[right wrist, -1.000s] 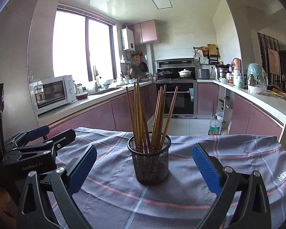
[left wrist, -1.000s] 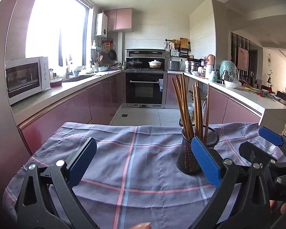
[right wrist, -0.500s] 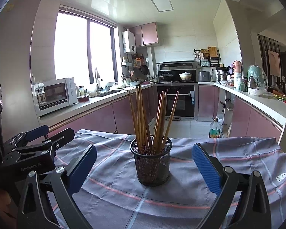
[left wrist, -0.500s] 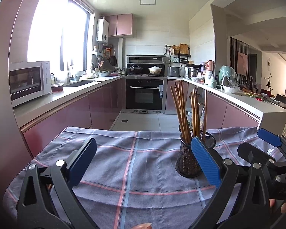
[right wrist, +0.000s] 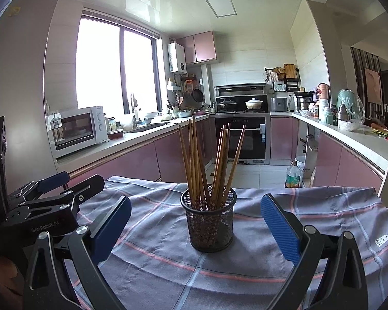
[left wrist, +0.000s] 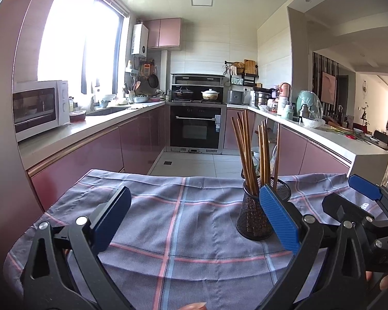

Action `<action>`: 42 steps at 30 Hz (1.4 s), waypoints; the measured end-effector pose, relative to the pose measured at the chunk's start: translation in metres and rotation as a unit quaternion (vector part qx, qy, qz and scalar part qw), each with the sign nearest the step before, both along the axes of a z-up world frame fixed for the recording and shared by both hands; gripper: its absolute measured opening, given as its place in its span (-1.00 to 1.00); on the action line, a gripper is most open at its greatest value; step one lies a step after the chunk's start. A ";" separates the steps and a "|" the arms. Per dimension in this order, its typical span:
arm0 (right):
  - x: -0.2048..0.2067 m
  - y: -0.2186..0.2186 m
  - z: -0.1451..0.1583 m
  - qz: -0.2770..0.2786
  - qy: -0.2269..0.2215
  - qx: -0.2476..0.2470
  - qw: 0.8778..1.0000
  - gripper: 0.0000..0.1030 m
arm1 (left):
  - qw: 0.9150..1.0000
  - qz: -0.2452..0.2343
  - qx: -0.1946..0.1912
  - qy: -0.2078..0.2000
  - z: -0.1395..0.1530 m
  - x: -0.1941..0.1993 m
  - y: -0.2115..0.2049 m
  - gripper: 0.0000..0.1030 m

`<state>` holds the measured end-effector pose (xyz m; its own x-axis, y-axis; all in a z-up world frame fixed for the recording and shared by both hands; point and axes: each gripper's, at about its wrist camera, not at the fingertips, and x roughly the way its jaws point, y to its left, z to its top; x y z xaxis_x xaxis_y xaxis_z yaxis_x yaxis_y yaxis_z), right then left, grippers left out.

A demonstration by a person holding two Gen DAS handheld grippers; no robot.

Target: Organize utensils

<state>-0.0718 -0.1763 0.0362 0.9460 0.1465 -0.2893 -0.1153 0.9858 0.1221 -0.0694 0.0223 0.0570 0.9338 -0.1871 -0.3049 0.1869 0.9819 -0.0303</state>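
Plaid cloth [right wrist: 310, 222] is covering the table, mesh holder [right wrist: 211, 226] of chopsticks [right wrist: 207, 160] sitting frame center. I'm holding left gripper [left wrist: 194, 218] and right gripper [right wrist: 196, 226] spread wide, both gripping nothing.

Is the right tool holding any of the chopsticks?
No, the right tool is open and empty, and the chopsticks all stand in the black mesh cup on the checked cloth.

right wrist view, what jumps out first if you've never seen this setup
A black mesh holder full of wooden chopsticks stands upright in the middle of the checked tablecloth, framed by the open blue-padded right gripper, which holds nothing. The left gripper, also open and empty, sits beside it. Behind lies a pink-cabinet kitchen with a white microwave under a bright window.
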 end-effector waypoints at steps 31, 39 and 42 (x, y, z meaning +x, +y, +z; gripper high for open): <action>-0.001 0.000 -0.002 -0.001 0.001 0.007 1.000 0.88 | 1.000 0.004 -0.002 -0.001 -0.001 -0.003 0.001 0.90; -0.001 0.002 -0.002 -0.003 -0.002 0.007 1.000 0.88 | 1.000 0.009 -0.003 -0.002 -0.002 -0.004 0.000 0.90; -0.001 0.002 -0.002 -0.003 -0.002 0.007 1.000 0.88 | 1.000 0.010 -0.002 -0.003 -0.002 -0.004 0.001 0.90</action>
<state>-0.0730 -0.1745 0.0344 0.9479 0.1440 -0.2843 -0.1092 0.9848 0.1348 -0.0736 0.0228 0.0547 0.9391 -0.1694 -0.2990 0.1669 0.9854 -0.0342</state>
